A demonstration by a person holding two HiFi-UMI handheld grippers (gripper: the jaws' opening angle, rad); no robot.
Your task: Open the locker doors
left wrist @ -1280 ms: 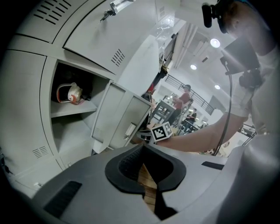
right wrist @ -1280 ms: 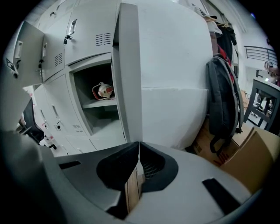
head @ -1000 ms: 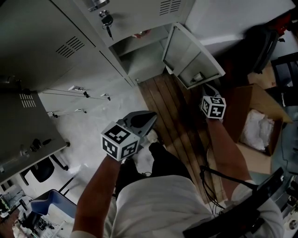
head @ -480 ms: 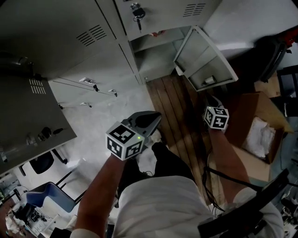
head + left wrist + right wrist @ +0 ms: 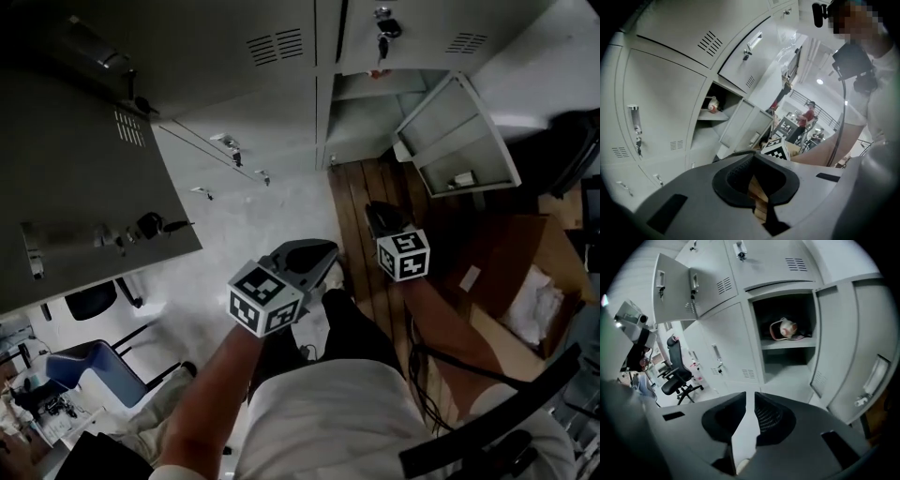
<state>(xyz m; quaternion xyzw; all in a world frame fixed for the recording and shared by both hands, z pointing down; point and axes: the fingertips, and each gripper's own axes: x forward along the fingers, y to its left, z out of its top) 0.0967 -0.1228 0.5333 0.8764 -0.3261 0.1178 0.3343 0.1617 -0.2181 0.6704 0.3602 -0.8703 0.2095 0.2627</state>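
**Two locker doors standing open, both grippers closed and empty**

A grey locker bank [image 5: 272, 103] is filling the top of the head view. On the left, a large upper door [image 5: 94, 187] is swinging out from the bank, showing its inner face and latch fittings. On the right, a smaller lower door [image 5: 459, 141] is hanging wide open beside its open compartment [image 5: 370, 112]. The other doors in view are sitting closed.

A wooden floor strip [image 5: 375, 197] is running out from under the open compartment, and an open cardboard box [image 5: 511, 272] is sitting to its right. A black office chair [image 5: 94, 305] is standing on the pale floor at the left.

The left gripper [image 5: 326, 251] is hovering over the floor in front of the bank. Its jaws are meeting at the tips with nothing between them [image 5: 757, 187]. The right gripper [image 5: 375, 214] is hanging over the wooden strip, near the lower door but not touching it. Its jaws are pressing almost together, leaving only a thin slit with nothing in it [image 5: 749, 408], and they are pointing at the open compartment.

Keys [image 5: 382, 42] are dangling from a lock above the compartment. A rounded pink-and-white item [image 5: 787, 328] is lying on the shelf inside.
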